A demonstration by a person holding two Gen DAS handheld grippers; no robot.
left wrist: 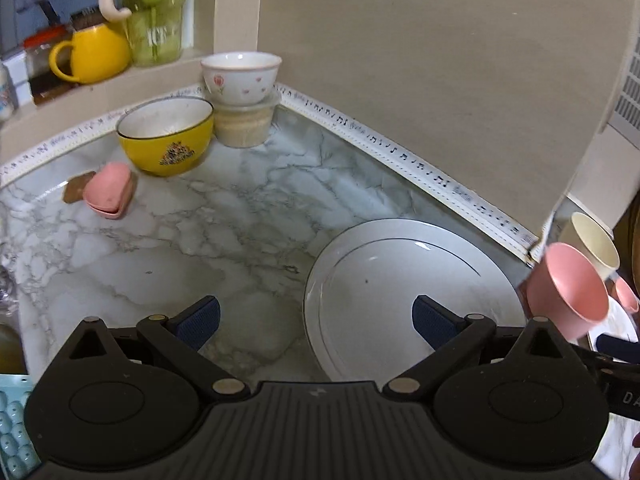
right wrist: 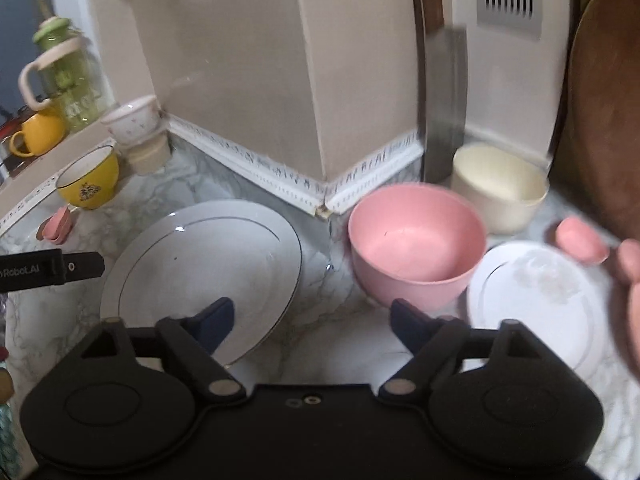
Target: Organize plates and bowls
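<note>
Jaws of both grippers apart above large plate (left wrist: pixel 420 276).

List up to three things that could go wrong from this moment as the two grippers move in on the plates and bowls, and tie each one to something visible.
1. The right gripper, open, has one finger over the large plate and one by the pink bowl; it could knock either.
2. The floral bowl sits on a tub and may topple if bumped.
3. The left gripper works close beside the right; they could collide.
</note>
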